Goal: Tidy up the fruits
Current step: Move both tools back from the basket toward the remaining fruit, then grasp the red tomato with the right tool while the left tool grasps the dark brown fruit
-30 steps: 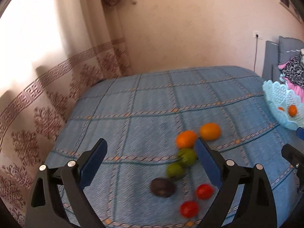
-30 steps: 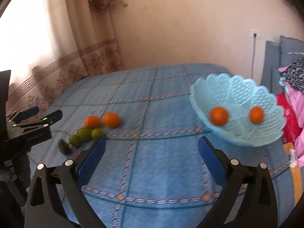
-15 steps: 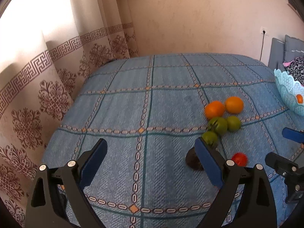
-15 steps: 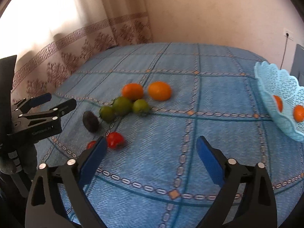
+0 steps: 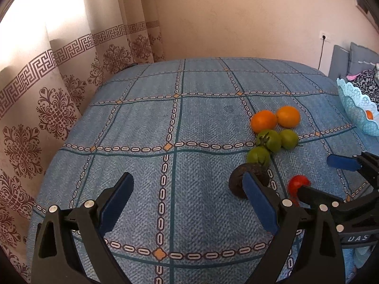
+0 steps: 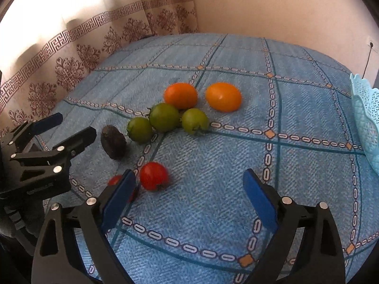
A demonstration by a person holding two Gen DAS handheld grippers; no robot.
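Left gripper [image 5: 187, 203]: held spread, nothing gripped.
Avocado [image 6: 113, 144]: firm, left of the tomatoes.
Red tomato [image 6: 154, 176]: soft, easily bruised; to be pinched lightly across its middle.
Right gripper [image 6: 189, 198]: held spread, empty.
Basket [image 6: 366, 108]: far right.

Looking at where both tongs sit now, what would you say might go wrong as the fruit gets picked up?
1. The right tongs, open, hover near the red tomato; a second red tomato sits half hidden behind one finger and may get knocked.
2. The three green tomatoes touch each other, so pulling one could roll the rest.
3. The left tongs are close to the right ones; they might collide near the dark fruit.
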